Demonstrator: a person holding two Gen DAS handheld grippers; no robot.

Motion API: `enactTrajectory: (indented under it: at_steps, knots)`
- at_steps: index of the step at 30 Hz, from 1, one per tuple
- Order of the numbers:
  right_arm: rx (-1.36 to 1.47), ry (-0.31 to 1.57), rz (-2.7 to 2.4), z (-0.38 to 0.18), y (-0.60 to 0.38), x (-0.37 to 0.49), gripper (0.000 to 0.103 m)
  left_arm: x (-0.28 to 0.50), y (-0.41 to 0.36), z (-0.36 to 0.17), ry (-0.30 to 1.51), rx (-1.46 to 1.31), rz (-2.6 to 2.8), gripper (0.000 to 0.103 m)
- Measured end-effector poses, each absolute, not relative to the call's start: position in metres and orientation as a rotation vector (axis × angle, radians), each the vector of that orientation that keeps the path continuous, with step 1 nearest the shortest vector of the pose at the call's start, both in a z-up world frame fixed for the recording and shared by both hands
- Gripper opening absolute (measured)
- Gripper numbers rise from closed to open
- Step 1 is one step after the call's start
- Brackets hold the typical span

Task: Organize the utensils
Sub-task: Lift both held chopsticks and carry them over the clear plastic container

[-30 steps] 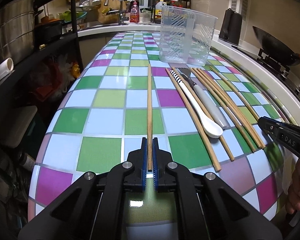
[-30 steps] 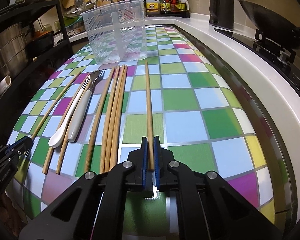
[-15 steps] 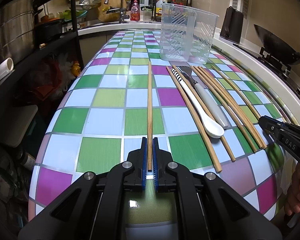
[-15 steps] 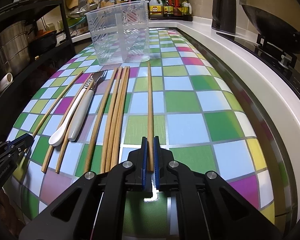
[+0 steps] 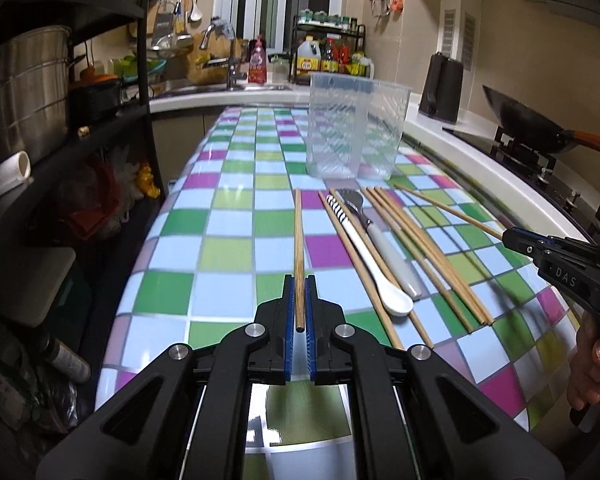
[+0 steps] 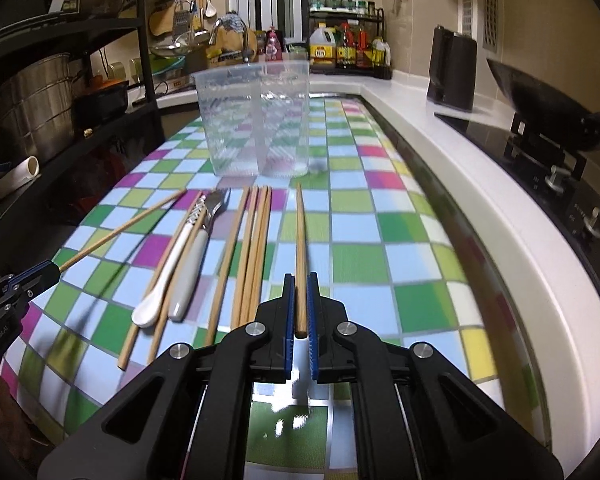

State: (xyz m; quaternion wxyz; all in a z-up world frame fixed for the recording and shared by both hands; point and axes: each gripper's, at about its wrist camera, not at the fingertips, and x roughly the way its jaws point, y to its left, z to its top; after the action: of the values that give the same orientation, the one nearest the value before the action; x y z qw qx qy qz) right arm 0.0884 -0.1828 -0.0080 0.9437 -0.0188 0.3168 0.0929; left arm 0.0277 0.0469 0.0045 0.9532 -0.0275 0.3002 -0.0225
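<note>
My left gripper (image 5: 299, 280) is shut on a wooden chopstick (image 5: 299, 240) and holds it lifted above the checkered table (image 5: 228, 248). My right gripper (image 6: 300, 278) is shut on another wooden chopstick (image 6: 300, 240), also lifted; it shows in the left wrist view (image 5: 510, 238) too. Between them on the table lie several chopsticks (image 5: 416, 248), a white spoon (image 5: 376, 268) and a grey-handled fork (image 5: 384, 248). A clear plastic utensil holder (image 5: 354, 128) stands upright beyond them; it also shows in the right wrist view (image 6: 256, 120).
A black shelf rack with steel pots (image 5: 24, 92) stands to the left of the table. A white counter with a stove and a wok (image 5: 532, 124) runs along the right. A black kettle (image 5: 444, 88) and a sink with bottles (image 5: 256, 68) are at the back.
Both grippers have risen with their chopsticks, tilting the tips off the table. The utensils lying on the table have not moved.
</note>
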Motion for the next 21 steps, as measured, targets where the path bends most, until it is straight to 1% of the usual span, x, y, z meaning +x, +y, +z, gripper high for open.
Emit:
enactTrajectory:
  at_steps: [13, 21]
  knots:
    - [-0.069, 0.462, 0.163, 0.04, -0.174, 0.067, 0.006, 0.023, 0.054, 0.039, 0.46, -0.045, -0.068, 0.005]
    - [-0.028, 0.397, 0.135, 0.068, -0.179, 0.072, 0.006, 0.029, 0.054, 0.065, 0.386, -0.032, -0.082, 0.005]
